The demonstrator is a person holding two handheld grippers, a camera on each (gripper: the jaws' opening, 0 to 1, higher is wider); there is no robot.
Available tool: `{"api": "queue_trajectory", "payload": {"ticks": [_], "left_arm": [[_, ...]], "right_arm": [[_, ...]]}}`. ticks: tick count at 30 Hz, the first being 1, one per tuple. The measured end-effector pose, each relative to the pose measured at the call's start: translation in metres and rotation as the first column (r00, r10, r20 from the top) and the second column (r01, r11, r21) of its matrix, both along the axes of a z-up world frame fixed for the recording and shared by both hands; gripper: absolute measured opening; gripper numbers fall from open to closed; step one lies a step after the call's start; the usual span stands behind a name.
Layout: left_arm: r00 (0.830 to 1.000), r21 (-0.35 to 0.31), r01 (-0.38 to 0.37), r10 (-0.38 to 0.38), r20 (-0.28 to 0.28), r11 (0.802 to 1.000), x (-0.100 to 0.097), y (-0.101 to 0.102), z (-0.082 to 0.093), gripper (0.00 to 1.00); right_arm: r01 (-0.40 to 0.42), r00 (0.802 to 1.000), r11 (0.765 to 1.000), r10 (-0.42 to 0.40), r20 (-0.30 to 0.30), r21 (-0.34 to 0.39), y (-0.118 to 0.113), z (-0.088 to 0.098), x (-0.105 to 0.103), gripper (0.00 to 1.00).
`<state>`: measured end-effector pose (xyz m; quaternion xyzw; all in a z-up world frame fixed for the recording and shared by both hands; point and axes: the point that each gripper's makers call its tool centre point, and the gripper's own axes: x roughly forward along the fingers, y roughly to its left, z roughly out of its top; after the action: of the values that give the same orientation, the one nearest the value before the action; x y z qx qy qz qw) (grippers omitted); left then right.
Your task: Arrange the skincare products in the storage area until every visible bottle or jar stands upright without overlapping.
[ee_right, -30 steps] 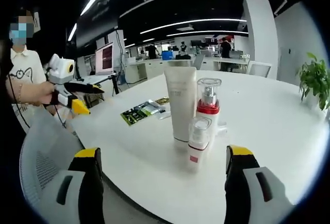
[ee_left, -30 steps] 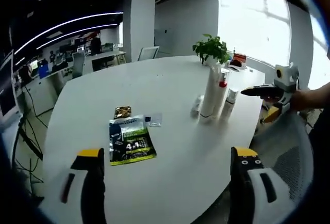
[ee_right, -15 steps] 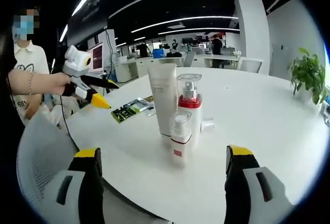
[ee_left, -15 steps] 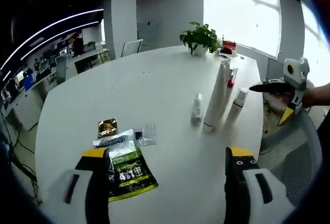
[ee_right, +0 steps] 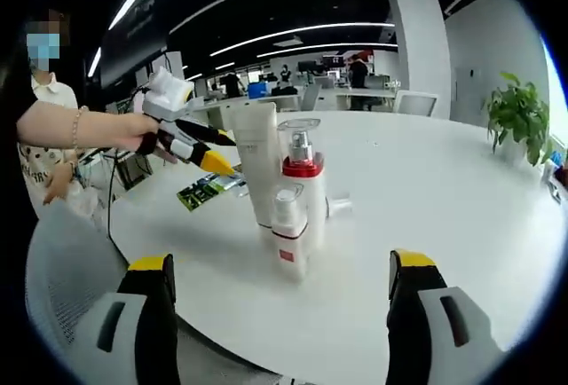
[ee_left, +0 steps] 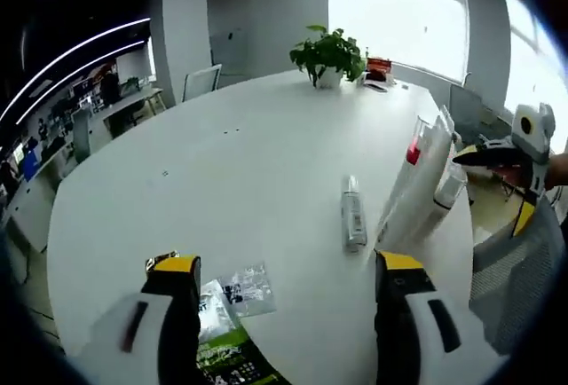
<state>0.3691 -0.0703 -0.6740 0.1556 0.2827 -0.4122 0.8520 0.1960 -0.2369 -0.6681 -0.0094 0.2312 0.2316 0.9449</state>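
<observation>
The small bottle (ee_left: 353, 215) is seen lying flat on the table (ee_left: 222, 163), beside three upright products. It is approached by the left gripper (ee_left: 280, 274), jaws apart and empty; the right gripper (ee_right: 280, 270) is also spread and empty. Next, it must be grasped and stood up.

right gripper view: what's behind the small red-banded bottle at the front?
Directly behind the small red-banded bottle stands the clear-capped pump bottle, with the white tube beside it. A small bottle lies on the table further back. Their bases are partly covered.
</observation>
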Motion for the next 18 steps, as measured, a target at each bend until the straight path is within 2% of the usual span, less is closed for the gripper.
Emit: {"api": "queue_trajectory", "payload": {"ticks": [4, 7, 9, 11, 16, 18], "left_arm": [[0.999, -0.004, 0.032, -0.032, 0.013, 0.999, 0.009, -0.022, -0.001, 0.75], [0.999, 0.01, 0.049, -0.049, 0.015, 0.999, 0.014, -0.03, -0.006, 0.74], [0.998, 0.011, 0.059, -0.059, 0.019, 0.998, 0.01, -0.04, -0.007, 0.74], [0.998, 0.01, 0.06, -0.061, 0.017, 0.998, 0.015, -0.042, -0.009, 0.72], [0.997, -0.022, 0.071, -0.071, -0.012, 0.997, 0.022, -0.063, -0.014, 0.69], [0.992, -0.021, 0.12, -0.121, -0.03, 0.993, 0.02, -0.077, -0.019, 0.71]], "right_arm": [[0.02, 1.0, 1.0, -0.02, -0.005, 0.003, -0.007, -0.004, 0.002, 1.0], [0.03, 1.0, 1.0, -0.03, -0.004, 0.008, -0.011, -0.005, 0.002, 1.0], [0.037, 0.999, 0.999, -0.037, -0.005, 0.007, -0.013, -0.005, 0.001, 1.0], [0.038, 0.999, 0.999, -0.038, -0.007, 0.005, -0.016, -0.005, 0.001, 1.0], [0.036, 0.999, 0.999, -0.037, -0.015, -0.005, -0.02, -0.005, -0.002, 1.0], [0.036, 0.999, 0.999, -0.036, -0.02, -0.011, -0.023, -0.005, -0.004, 1.0]]}}
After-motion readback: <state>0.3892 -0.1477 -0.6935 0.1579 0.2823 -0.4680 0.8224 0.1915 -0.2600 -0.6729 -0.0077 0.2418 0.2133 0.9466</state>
